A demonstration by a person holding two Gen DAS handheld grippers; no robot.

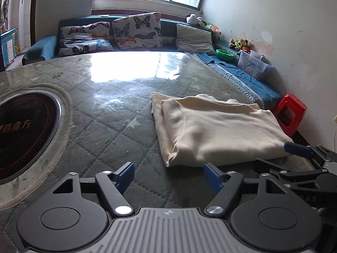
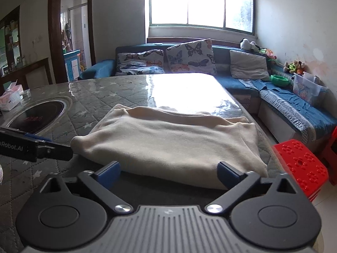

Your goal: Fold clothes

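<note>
A cream garment (image 1: 212,126) lies folded into a rectangle on the quilted table cover (image 1: 109,122). My left gripper (image 1: 168,177) is open and empty, just short of the garment's near left corner. The right gripper (image 1: 303,151) shows at the far right, at the garment's near right corner. In the right wrist view the garment (image 2: 168,141) fills the middle, and my right gripper (image 2: 168,171) is open and empty at its near edge. The left gripper (image 2: 42,147) shows at the left, beside the garment's left corner.
A round black cooktop (image 1: 23,130) is set into the table at the left. A tissue pack (image 2: 10,99) lies at the far left. A red plastic stool (image 2: 301,166) stands right of the table. A blue corner sofa (image 2: 273,97) with cushions lies beyond.
</note>
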